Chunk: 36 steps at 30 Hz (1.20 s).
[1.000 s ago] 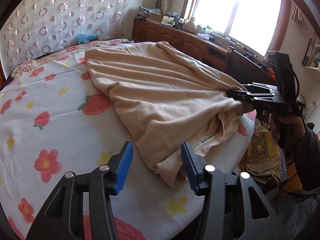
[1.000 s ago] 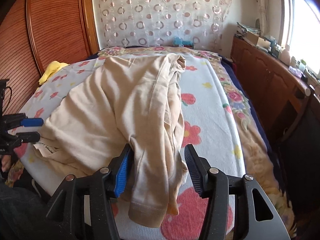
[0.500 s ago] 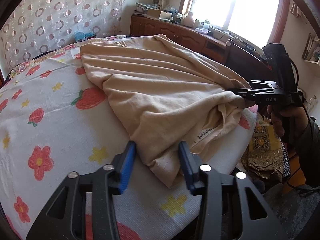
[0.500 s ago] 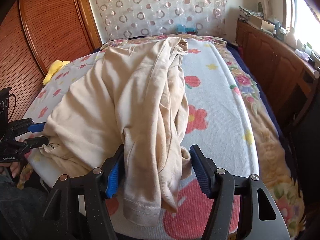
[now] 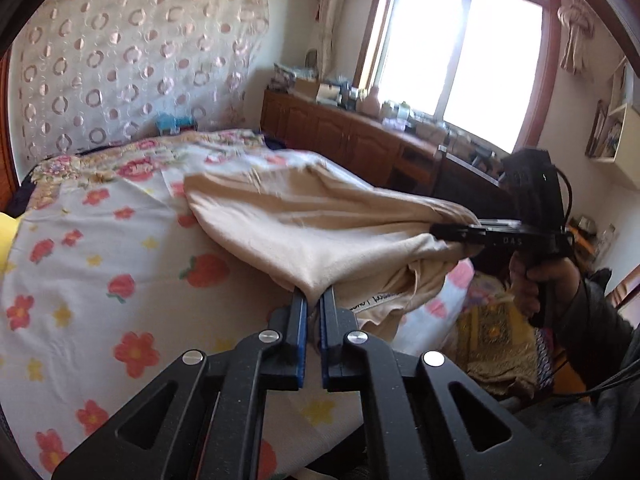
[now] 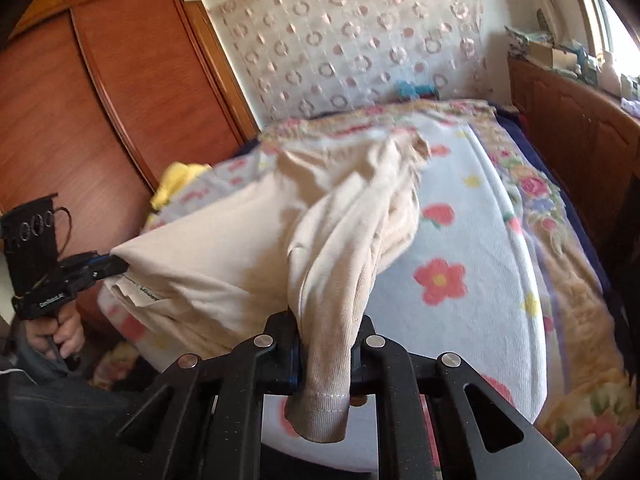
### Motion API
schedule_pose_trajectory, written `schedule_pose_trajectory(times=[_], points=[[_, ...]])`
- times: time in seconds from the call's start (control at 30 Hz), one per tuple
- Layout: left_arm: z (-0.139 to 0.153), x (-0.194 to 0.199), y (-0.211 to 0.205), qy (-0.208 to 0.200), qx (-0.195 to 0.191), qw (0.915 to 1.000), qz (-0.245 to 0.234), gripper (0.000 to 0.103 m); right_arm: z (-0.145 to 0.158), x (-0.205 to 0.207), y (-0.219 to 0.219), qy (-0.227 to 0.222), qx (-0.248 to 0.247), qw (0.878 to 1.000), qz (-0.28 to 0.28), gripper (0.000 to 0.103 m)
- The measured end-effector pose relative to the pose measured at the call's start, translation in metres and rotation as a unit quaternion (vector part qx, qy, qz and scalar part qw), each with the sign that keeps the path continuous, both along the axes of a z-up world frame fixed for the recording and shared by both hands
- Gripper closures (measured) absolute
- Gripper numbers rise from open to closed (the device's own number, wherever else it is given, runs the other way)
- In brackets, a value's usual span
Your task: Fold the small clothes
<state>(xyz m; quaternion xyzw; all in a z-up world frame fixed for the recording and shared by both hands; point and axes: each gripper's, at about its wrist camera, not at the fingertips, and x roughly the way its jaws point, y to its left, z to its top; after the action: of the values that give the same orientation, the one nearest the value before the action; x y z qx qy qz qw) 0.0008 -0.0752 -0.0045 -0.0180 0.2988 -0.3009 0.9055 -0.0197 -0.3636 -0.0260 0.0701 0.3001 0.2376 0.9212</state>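
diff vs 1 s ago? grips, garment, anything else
Both grippers were open around the beige garment; now both grip it. Left gripper has shut on a corner, and right gripper is closing on the sleeve bunched between its pads. The near edge has lifted off the bed; the far part still lies there. Bed and yellow cloth unchanged.
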Motion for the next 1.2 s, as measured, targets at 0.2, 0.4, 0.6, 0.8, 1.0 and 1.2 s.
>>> schedule_pose_trajectory(times=[0.2, 0.4, 0.6, 0.8, 1.0, 1.2], points=[[0.046, 0.005, 0.016, -0.047, -0.024, 0.9984, 0.019, 0.097, 0.048, -0.017, 0.011, -0.065, -0.002, 0.998, 0.018, 0.090], [0.144, 0.078, 0.022, -0.122, -0.017, 0.9910, 0.052, 0.098, 0.137, 0.036, 0.027, -0.142, -0.041, 0.989, 0.008, 0.090], [0.216, 0.152, 0.029, -0.160, 0.010, 0.9803, 0.115, 0.098, 0.209, 0.122, 0.057, -0.189, -0.067, 0.979, -0.034, 0.091], [0.217, 0.117, 0.043, -0.198, 0.021, 0.9733, 0.114, 0.098, 0.219, 0.113, 0.075, -0.224, -0.051, 0.973, -0.022, 0.091], [0.147, 0.069, 0.048, -0.153, 0.033, 0.9850, 0.073, 0.098, 0.148, 0.078, 0.041, -0.169, -0.053, 0.984, 0.018, 0.091], [0.040, 0.035, 0.047, -0.030, 0.024, 0.9984, 0.043, 0.098, 0.048, 0.038, 0.020, -0.040, -0.068, 0.995, 0.062, 0.091]])
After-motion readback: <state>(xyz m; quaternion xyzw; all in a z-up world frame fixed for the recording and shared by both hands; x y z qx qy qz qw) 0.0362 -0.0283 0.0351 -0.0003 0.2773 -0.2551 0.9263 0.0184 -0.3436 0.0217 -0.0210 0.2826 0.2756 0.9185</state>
